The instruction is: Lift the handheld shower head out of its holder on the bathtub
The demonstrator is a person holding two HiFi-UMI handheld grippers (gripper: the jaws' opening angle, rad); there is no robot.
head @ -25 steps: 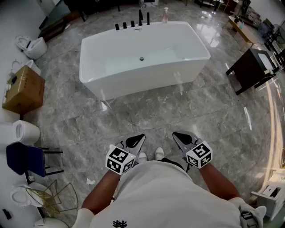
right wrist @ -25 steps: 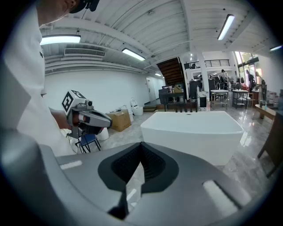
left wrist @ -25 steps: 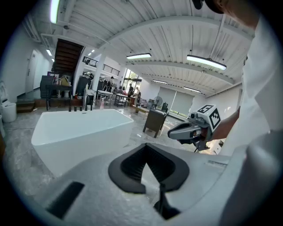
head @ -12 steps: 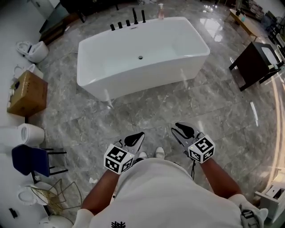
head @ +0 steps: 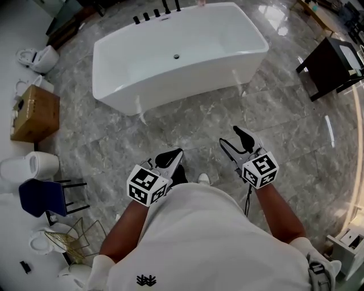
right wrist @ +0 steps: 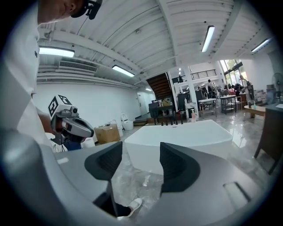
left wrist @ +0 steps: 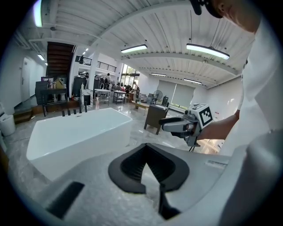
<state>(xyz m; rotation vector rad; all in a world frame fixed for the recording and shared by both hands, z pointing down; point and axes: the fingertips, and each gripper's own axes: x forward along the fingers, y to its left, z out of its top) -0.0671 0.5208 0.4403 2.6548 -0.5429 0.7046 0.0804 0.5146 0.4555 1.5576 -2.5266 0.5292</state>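
The white bathtub (head: 227,57) stands on the marble floor well ahead of both grippers. A row of black fittings (head: 154,12) rises from its far rim; I cannot single out the shower head among them. The fittings also show in the left gripper view (left wrist: 73,111) and the right gripper view (right wrist: 170,121). My left gripper (head: 169,157) is shut and empty, held low in front of the body. My right gripper (head: 236,142) has just been opening its jaws and now stands open, with only floor between its pads (right wrist: 179,165).
A cardboard box (head: 34,113), toilets (head: 37,58) and a blue chair (head: 42,199) line the left side. A wire basket (head: 68,241) lies near the left foot. A dark table (head: 330,65) stands right of the tub. A pink bottle (right wrist: 193,116) sits by the fittings.
Both grippers have moved forward toward the tub as the person walks. The right jaws have gone from shut to open. The left stays shut.
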